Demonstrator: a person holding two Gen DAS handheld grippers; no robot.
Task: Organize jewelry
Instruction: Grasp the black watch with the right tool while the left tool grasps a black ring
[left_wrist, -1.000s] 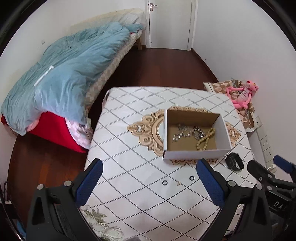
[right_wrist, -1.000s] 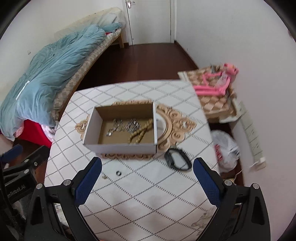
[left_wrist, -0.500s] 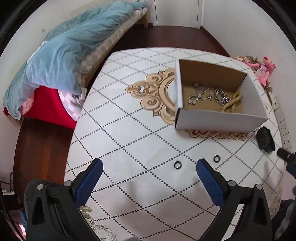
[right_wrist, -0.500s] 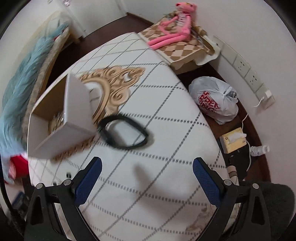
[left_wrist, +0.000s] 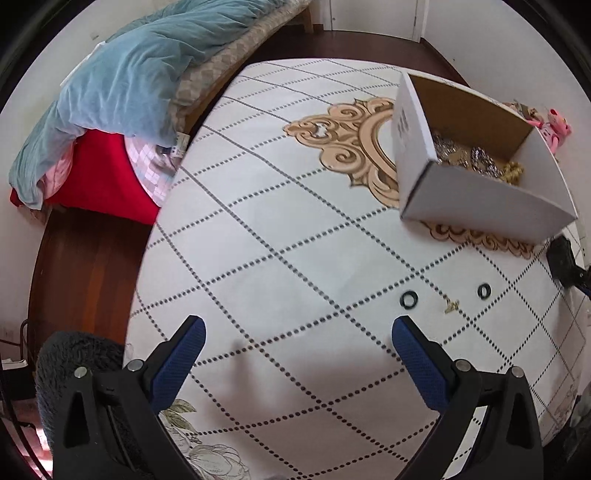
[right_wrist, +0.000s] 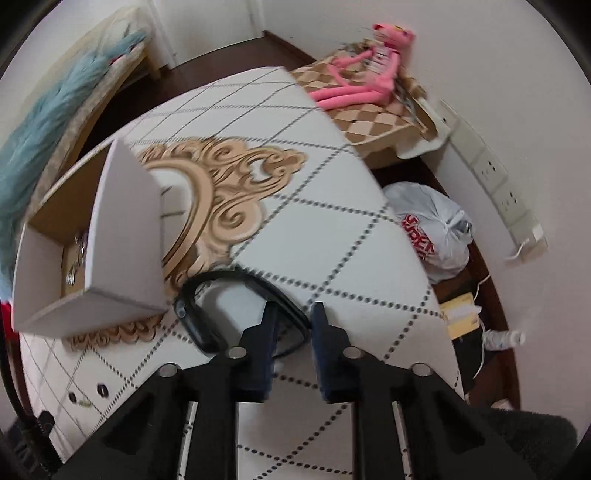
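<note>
The right gripper (right_wrist: 293, 314) has its fingers narrowed around the near side of the black band (right_wrist: 207, 295), which lies on the table (right_wrist: 332, 236) just right of the box (right_wrist: 92, 236). The left gripper (left_wrist: 295, 328) hangs spread wide and empty; two rings (left_wrist: 410, 299) and a gold charm (left_wrist: 452, 304) lie on the table near the box's front.

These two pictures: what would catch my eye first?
Probably the white cardboard box on the patterned tablecloth, with chains and gold beads inside. In the right wrist view, the right gripper has its jaws nearly closed around a black wristband beside the box. A pink plush toy lies beyond the table.
</note>
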